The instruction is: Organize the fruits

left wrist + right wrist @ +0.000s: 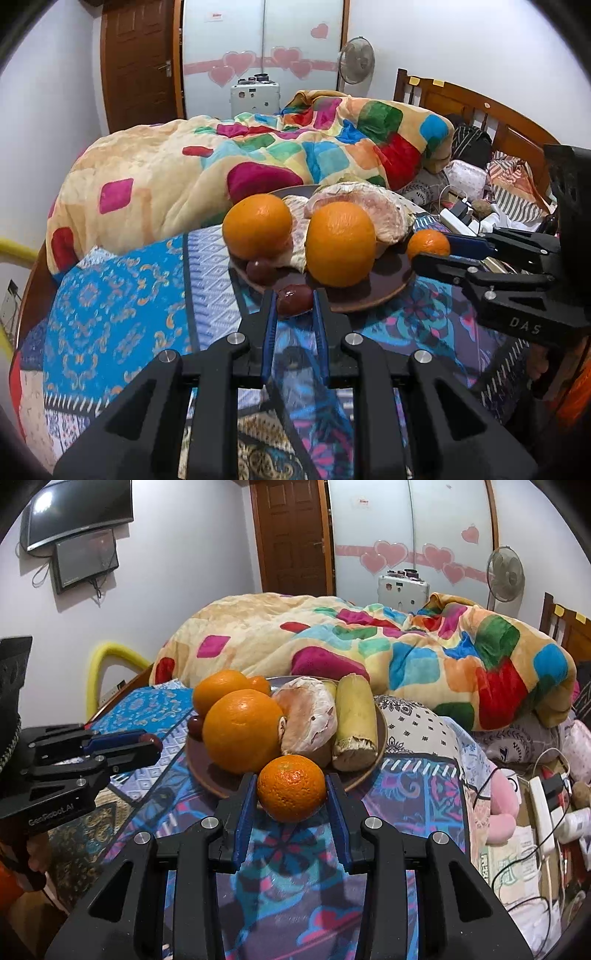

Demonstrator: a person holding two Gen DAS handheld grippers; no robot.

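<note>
Brown plate (373, 299) mid-frame already holds the big oranges, so the left gripper (294, 302) pinches a red jujube (293, 300) and the right gripper (291, 794) clamps a mandarin (291, 788) at its rim, probably to add them.

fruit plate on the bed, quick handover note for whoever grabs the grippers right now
Left gripper: shut on a small dark red fruit at the near rim of the brown plate.
Right gripper: closed around a small orange at the plate's edge.
On the plate: two large oranges, peeled pomelo, another red fruit, a yellowish corn-like piece.
Done: most fruit sits on the plate.
Left: probably set both held fruits onto the plate and release.
</note>
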